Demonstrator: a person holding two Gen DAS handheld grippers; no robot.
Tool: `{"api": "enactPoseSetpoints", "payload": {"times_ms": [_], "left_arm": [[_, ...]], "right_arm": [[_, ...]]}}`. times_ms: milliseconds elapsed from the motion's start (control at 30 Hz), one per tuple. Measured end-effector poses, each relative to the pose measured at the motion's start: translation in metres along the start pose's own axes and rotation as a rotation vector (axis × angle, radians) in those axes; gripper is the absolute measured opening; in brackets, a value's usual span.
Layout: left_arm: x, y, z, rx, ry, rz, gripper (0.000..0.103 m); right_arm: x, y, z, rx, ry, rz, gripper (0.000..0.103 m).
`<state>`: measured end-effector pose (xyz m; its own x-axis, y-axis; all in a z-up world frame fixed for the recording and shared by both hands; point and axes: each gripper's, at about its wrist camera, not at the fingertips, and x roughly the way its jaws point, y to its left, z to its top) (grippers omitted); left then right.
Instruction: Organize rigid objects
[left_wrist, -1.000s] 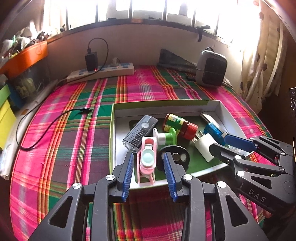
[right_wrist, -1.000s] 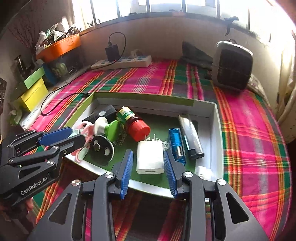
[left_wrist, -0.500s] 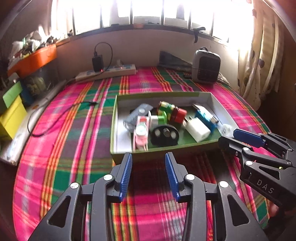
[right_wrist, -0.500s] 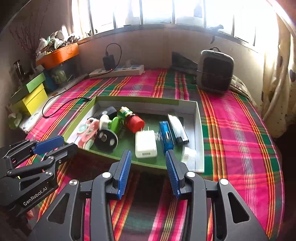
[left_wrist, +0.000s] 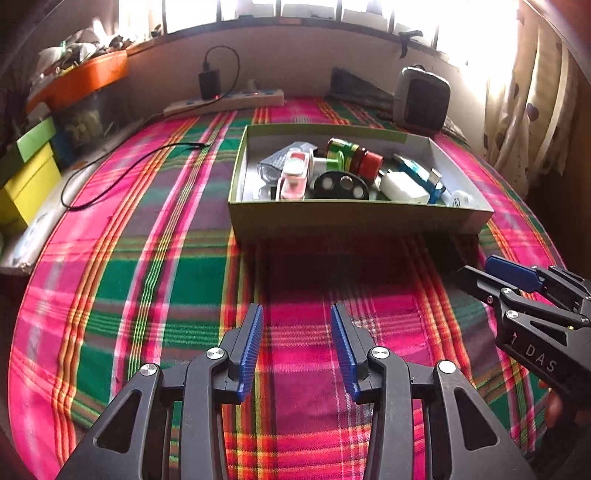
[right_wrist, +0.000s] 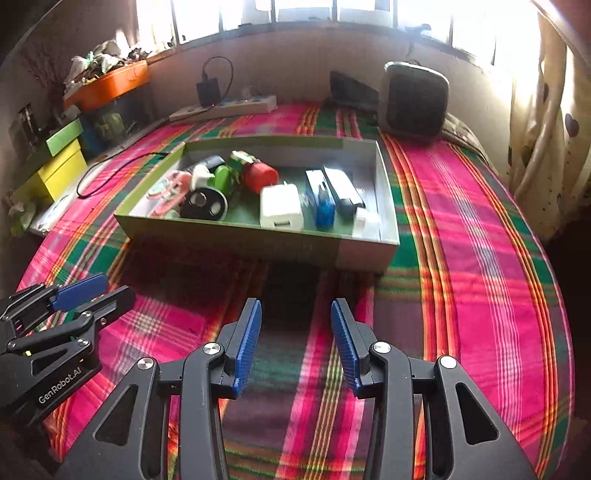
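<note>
A: Two grippers are seen, and nothing is held by either. The left gripper (left_wrist: 297, 350) is spread wide, its blue pads (left_wrist: 251, 350) well apart, with only the plaid cloth (left_wrist: 147, 280) seen between them.

B: And the right gripper (right_wrist: 295, 345)?

A: It is likewise spread wide and bare, held over the cloth and touching nothing.

B: Where are the objects to be sorted?

A: They are gathered in the green box (right_wrist: 229, 230), which is set on the cloth ahead of both grippers, well apart from the fingers. A white charger (right_wrist: 280, 206), a blue stick (right_wrist: 322, 205), a red-capped bottle (right_wrist: 258, 175), a black round piece (right_wrist: 204, 204) and a pink clip (left_wrist: 293, 177) are seen inside.

B: Beyond the box?

A: A grey heater (right_wrist: 415, 99) and a power strip (left_wrist: 225, 103) are placed near the wall.
</note>
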<state>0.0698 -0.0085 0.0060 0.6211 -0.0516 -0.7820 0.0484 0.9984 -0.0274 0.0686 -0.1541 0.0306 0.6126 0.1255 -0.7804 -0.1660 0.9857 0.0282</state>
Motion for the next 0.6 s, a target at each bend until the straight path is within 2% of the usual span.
{"api": "enactPoseSetpoints", "payload": {"times_ms": [200,400,433,500,600], "left_arm": [[-0.001,-0.004,-0.004,0.008,-0.005,0.012,0.040],[-0.001,-0.011,-0.007,0.022,-0.013,0.033,0.043],[-0.001,-0.011,-0.007,0.020,-0.014,0.033,0.043],[-0.002,-0.011,-0.007,0.015,-0.013,0.034,0.044],[-0.001,-0.013,-0.008,0.021,-0.011,0.039,0.047]], "right_arm": [[0.004,-0.002,-0.012,0.005,0.037,-0.030,0.041],[-0.003,-0.006,-0.020,0.018,0.025,-0.060,0.042],[-0.004,-0.006,-0.020,0.019,0.023,-0.063,0.043],[-0.004,-0.010,-0.022,0.033,0.023,-0.095,0.061],[-0.004,-0.017,-0.023,0.066,0.026,-0.088,0.065]]}}
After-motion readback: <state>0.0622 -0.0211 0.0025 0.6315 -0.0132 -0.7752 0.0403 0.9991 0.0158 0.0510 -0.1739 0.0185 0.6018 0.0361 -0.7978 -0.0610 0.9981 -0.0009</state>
